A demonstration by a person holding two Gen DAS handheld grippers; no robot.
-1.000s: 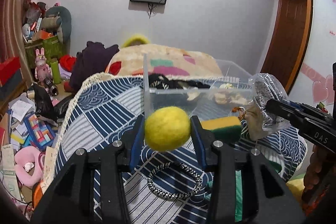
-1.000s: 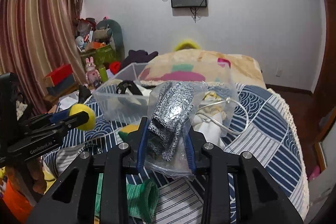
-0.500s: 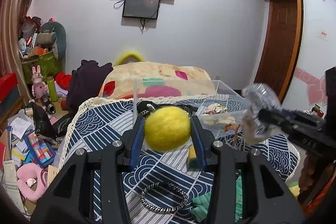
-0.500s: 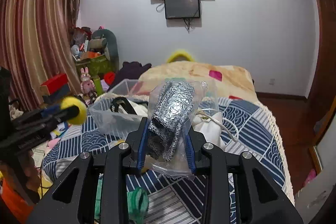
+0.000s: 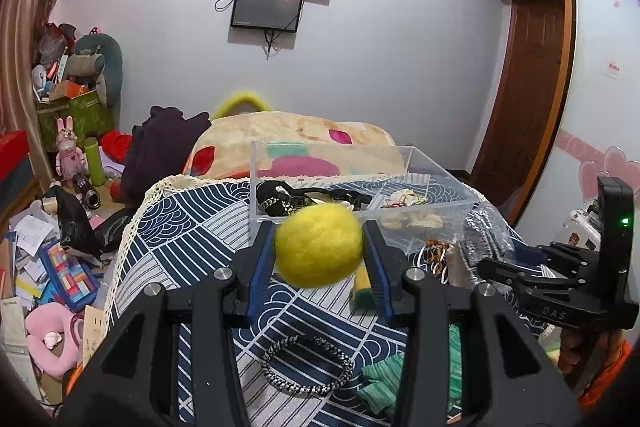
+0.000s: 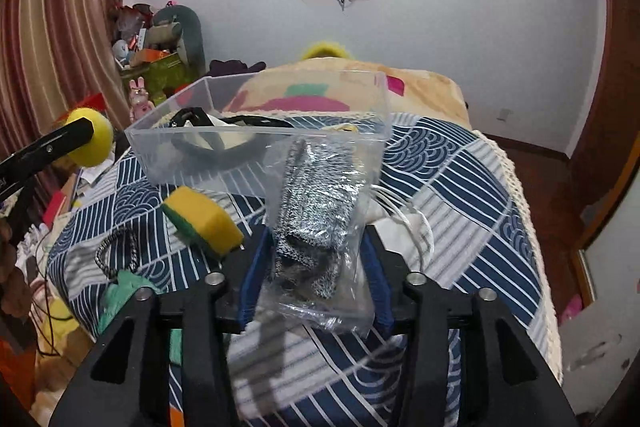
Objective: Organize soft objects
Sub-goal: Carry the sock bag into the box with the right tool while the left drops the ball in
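Observation:
My left gripper point(image 5: 320, 247) is shut on a yellow felt ball point(image 5: 318, 246), held above the blue patterned bedspread point(image 5: 192, 223) in front of a clear plastic bin point(image 5: 332, 155). My right gripper point(image 6: 316, 247) is shut on a clear bag of grey knit fabric point(image 6: 316, 203), held just before the bin point(image 6: 256, 107). The bin holds a black strap point(image 5: 280, 199) and pale soft pieces point(image 5: 404, 197). The right gripper shows at the right of the left wrist view point(image 5: 486, 265); the ball shows at the left of the right wrist view point(image 6: 90, 143).
A yellow and green sponge point(image 6: 204, 219), a braided loop point(image 5: 308, 367), a green cloth point(image 5: 380, 379) and a white drawstring pouch point(image 6: 400, 227) lie on the bed. A blanket-covered pillow point(image 5: 296, 139) lies behind the bin. Clutter covers the floor at left point(image 5: 48, 267).
Both grippers, still holding their objects, have moved toward the bin and tilted down; the bin looks nearer and larger in both views.

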